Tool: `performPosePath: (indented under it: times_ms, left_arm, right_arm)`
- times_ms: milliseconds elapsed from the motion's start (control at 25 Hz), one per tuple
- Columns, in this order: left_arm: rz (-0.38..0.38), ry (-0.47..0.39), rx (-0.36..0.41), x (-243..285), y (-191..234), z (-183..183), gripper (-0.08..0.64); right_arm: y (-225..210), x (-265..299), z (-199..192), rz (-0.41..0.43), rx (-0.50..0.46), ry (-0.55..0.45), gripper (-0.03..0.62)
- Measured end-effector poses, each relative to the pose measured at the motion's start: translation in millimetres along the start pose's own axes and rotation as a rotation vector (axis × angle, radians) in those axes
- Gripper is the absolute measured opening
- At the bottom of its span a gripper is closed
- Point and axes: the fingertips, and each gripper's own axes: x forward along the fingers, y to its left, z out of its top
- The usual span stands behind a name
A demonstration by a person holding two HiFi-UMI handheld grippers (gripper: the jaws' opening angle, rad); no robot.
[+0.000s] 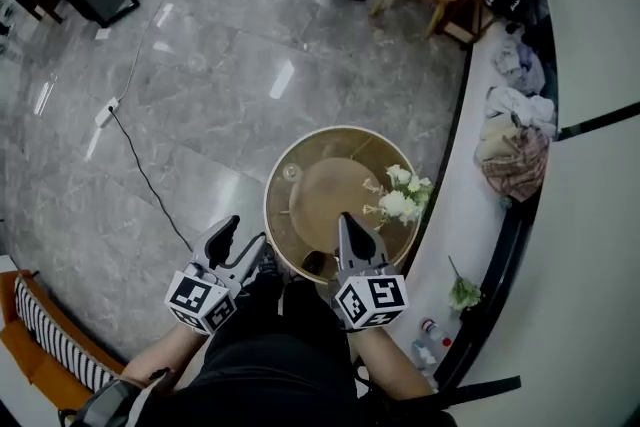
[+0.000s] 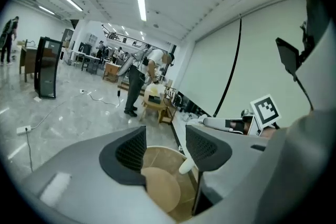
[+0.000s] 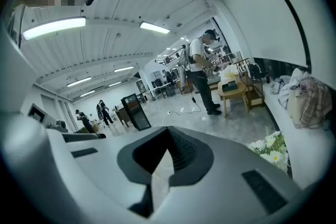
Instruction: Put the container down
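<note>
Container: my best guess is the small dark round pot point(image 1: 313, 262) (too small to be sure). It sits at the near edge of the round tan wooden table point(image 1: 330, 190), seemingly upright, with no jaw touching it.
Left gripper: the left gripper point(image 1: 243, 237) hangs just off the table's near-left rim. Its jaws stand apart, with only the table top visible between them.
Right gripper: the right gripper point(image 1: 347, 220) reaches over the table's near edge, just beside the pot. Its jaws are together, and I can see nothing clamped in them.
Also on the table: a bunch of white flowers point(image 1: 400, 200) at the right rim, and a small clear glass-like cup point(image 1: 291, 172) left of the table's middle.
Stage: judging by how things lie, the pot is already set down and let go.
Handling: probably light and stiff. If it is ceramic or glass, it could chip on the hard top, and a smooth wall may slip between the pads.
Where to hold: across the wall just under the rim, with pads on opposite sides, coming from above — well clear of the flowers.
</note>
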Motion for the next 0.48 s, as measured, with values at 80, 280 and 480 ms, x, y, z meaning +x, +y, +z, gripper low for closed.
performPosePath:
  times_ms: [80,280,480]
  left_arm:
    - [-0.004,-0.029,-0.037,-12.0,-4.0,14.1,0.213]
    - [-0.017,-0.080,-0.114,-27.9,-19.3,41.7,0.164]
    - [-0.035,-0.161,-0.118,-42.9,-33.7,74.6,0.132]
  right_arm:
    - [16.0,-8.7,10.0,0.020,0.010,-0.020,0.006]
    - [55.7,-26.5,28.0,0.085,0.013,-0.053,0.006]
    - [78.5,-41.2,56.5,0.112,-0.036,-0.121,0.006]
